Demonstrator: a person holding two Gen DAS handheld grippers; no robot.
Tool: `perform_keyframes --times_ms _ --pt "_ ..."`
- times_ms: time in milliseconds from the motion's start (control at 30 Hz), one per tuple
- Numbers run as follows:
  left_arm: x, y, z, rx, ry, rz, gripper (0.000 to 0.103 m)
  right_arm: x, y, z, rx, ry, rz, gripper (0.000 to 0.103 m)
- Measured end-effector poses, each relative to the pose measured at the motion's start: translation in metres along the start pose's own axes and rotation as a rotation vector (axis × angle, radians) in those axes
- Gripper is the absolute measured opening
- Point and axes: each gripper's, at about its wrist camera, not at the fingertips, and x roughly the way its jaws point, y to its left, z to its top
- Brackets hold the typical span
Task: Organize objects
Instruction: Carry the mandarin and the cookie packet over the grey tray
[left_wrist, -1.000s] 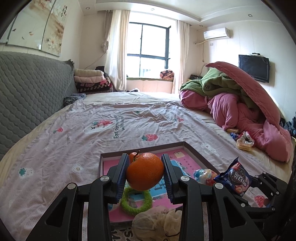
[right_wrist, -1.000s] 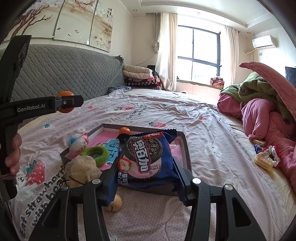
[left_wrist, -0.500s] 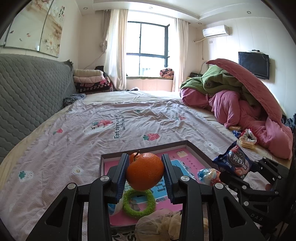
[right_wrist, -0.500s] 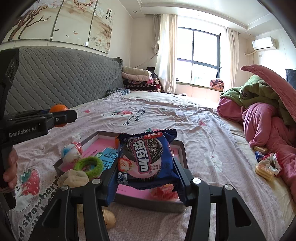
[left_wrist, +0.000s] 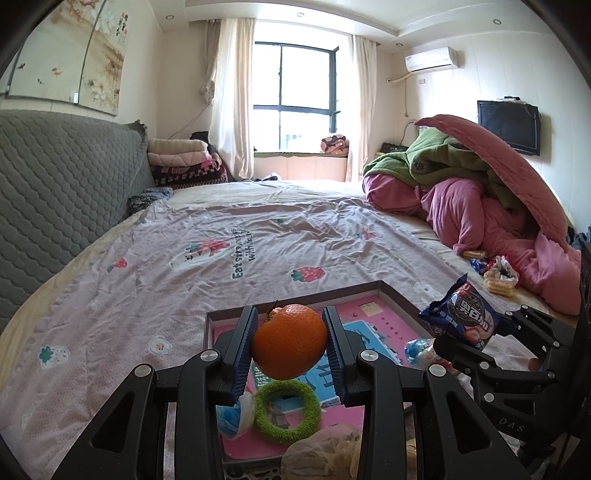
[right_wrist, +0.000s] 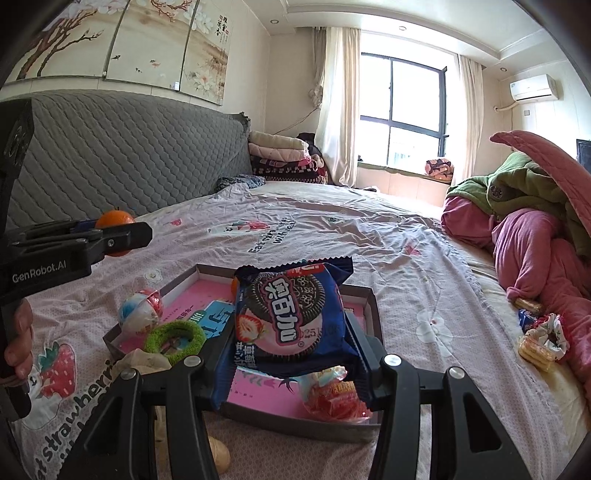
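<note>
Left gripper (left_wrist: 290, 349) clamped orange (left_wrist: 290, 347), lower centre; right gripper (right_wrist: 291, 328) clamped cookie packet (right_wrist: 291, 317). Both held above tray (right_wrist: 371, 306). Step: carry-to-tray. Next: lower, release inside.

A pink and green quilt heap (left_wrist: 480, 192) lies on the strawberry-print bedsheet (left_wrist: 221, 251).

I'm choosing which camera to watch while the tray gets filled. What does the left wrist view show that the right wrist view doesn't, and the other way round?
Only the left wrist view: the wall TV.
Only the right wrist view: a red snack packet in the tray's near corner, and the hand holding the left gripper.
Both: the orange clamped in the left gripper, the cookie pack clamped in the right gripper, the tray, the green ring.
</note>
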Motion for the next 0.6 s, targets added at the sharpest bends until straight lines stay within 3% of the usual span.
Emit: perform_keyframes --times_ms 600 --pt "0.023 0.005 -0.003 -0.003 0.042 0.011 0.037 0.025 0.004 0.016 -0.027 -0.001 0.016 0.052"
